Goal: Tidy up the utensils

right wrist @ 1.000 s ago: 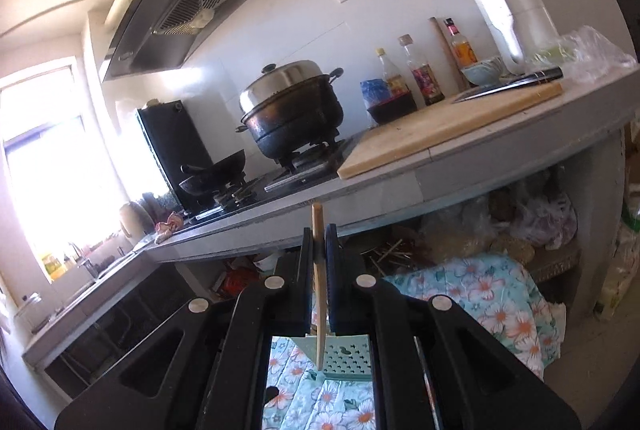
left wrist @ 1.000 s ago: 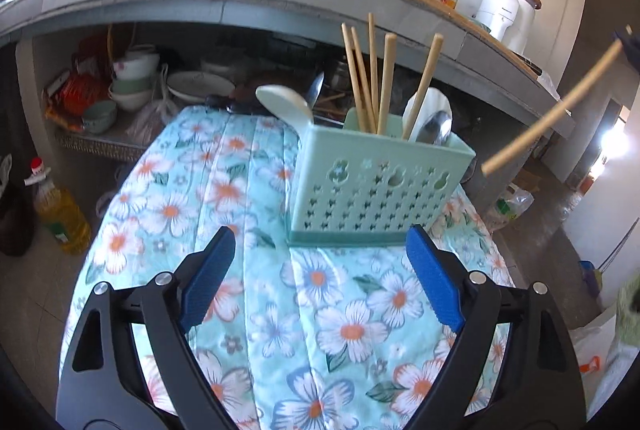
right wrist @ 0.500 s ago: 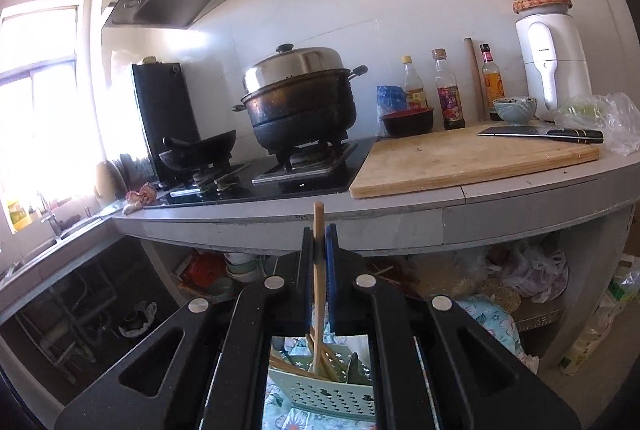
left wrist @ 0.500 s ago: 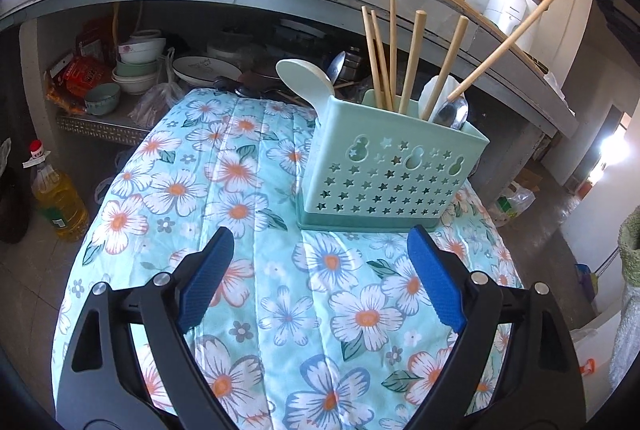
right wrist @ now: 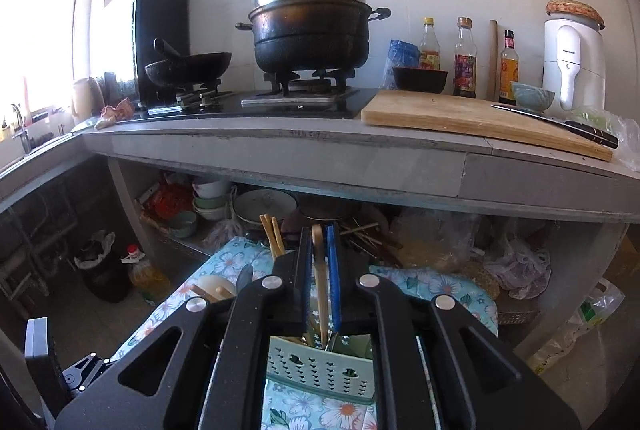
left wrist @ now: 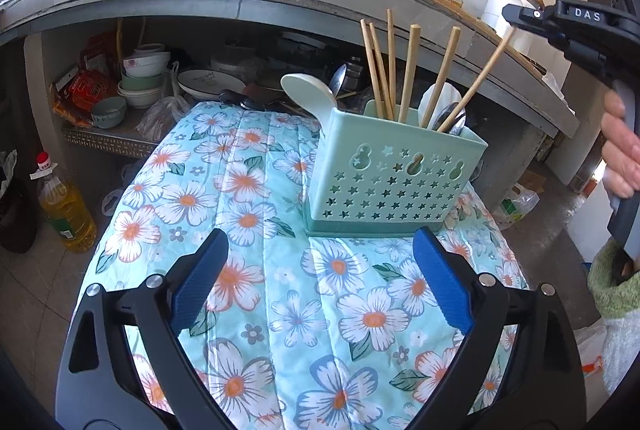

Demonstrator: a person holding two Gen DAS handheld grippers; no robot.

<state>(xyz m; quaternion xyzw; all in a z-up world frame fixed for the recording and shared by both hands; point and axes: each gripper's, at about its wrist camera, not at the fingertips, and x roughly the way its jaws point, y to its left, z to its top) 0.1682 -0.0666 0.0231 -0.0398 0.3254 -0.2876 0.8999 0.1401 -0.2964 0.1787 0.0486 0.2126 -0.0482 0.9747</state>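
- Right gripper [right wrist: 320,262] is clamped on a wooden chopstick [right wrist: 320,290], its blue pads pressed flat against the stick near the top end; the left wrist view shows that same chopstick [left wrist: 476,78] slanting down from the gripper into the right-hand side of the caddy.
- Left gripper [left wrist: 320,270] sits wide apart and empty, low over the floral tablecloth [left wrist: 248,190], its blue fingers [left wrist: 200,278] flanking the space just in front of the caddy without touching it.
- Just beyond, the mint-green utensil caddy [left wrist: 392,182] stands upright on the cloth. It holds several upright chopsticks [left wrist: 408,70], a pale ladle [left wrist: 308,90] at its left corner and metal spoons [left wrist: 452,118] on the right; which compartment the held stick's tip has entered I cannot tell.
- Handling, as I judge it: the chopstick is light, stiff and smooth, so a narrow pinch near the upper end suits it, and it could swivel between the pads if the squeeze is loose. The caddy looks light, thin plastic and may slide or tip on the soft cloth if the stick levers against its rim.
- Farther back, a concrete counter [right wrist: 360,154] carries a cutting board [right wrist: 472,114] and a pot [right wrist: 308,30].
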